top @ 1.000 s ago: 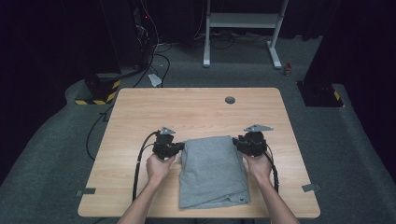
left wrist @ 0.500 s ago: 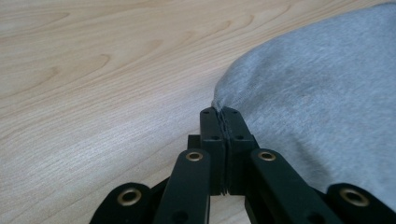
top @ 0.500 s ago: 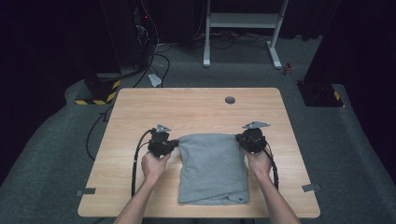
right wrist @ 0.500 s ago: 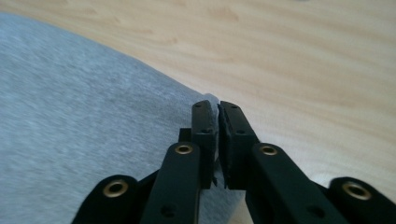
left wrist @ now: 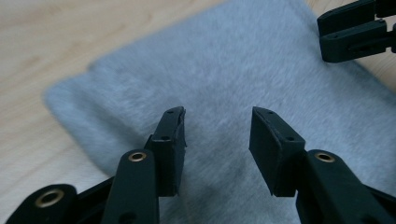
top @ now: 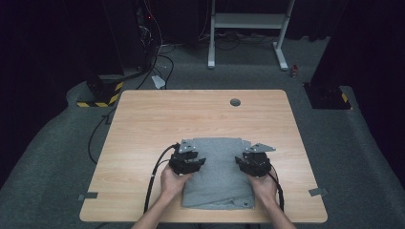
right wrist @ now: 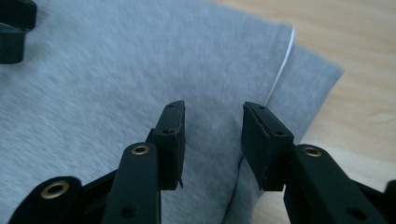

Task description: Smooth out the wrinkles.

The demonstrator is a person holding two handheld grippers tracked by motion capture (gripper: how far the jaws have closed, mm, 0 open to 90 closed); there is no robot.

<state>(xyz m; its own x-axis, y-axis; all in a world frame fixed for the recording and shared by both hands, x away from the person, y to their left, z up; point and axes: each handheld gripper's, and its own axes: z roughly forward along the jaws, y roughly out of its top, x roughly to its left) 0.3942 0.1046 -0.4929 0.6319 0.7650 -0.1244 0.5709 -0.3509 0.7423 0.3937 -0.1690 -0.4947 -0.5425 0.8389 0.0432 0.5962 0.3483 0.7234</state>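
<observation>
Folding looks mostly done to me: one grey garment lies as a neat rectangle at the near middle of the table, its near edge close to the table's front. Two tongs sit over its sides, left gripper and right gripper; both have just been opening, jaws now spread with cloth under them, pinching nothing. Maybe one more fold or just smoothing left, I'd guess. Farther back, one round grommet hole and bare wood.
</observation>
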